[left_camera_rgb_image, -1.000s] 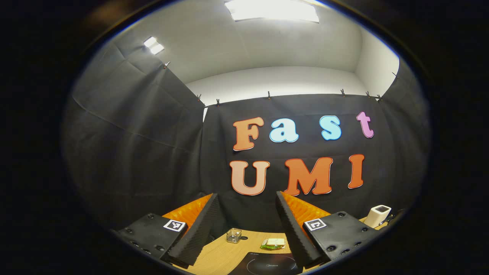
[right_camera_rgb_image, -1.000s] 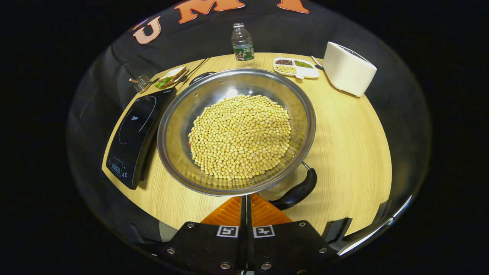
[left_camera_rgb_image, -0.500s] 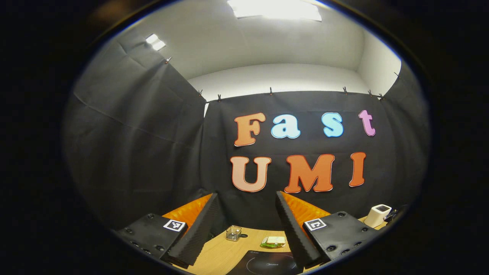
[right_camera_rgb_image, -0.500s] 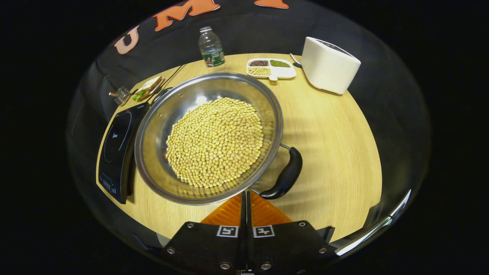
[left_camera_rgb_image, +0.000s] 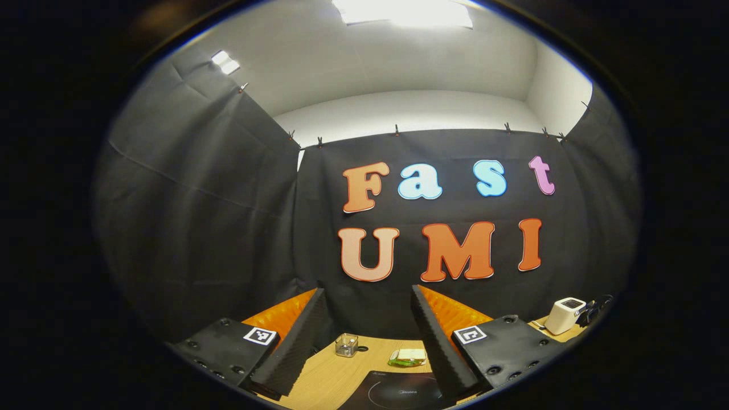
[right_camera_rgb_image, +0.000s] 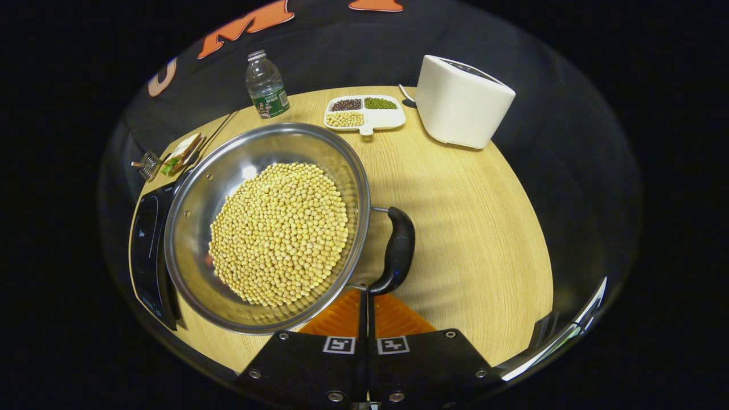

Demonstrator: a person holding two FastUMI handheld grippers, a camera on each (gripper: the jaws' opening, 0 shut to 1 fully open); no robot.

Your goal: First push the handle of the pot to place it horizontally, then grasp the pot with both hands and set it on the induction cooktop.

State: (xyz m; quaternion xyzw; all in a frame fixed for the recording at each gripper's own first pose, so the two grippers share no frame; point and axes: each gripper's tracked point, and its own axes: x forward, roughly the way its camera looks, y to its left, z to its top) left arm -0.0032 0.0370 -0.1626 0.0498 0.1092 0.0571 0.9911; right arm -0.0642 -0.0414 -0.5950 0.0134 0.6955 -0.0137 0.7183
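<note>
Round steel pot (right_camera_rgb_image: pixel 193 228) of soybeans (right_camera_rgb_image: pixel 279 230) on the woodgrain bench (right_camera_rgb_image: pixel 472 228); right claw (right_camera_rgb_image: pixel 365 296) closed, tips seemingly at the curved black handle (right_camera_rgb_image: pixel 398 250). Left claw (left_camera_rgb_image: pixel 367 319) gapes empty.

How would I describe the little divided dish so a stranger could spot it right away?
Start at the big steel pot of soybeans on the wooden table. Look past its far rim, between the water bottle and the white appliance. The white divided dish there alone holds three separate bean piles.

Black-draped recording booth (left_camera_rgb_image: pixel 199 228)
</note>
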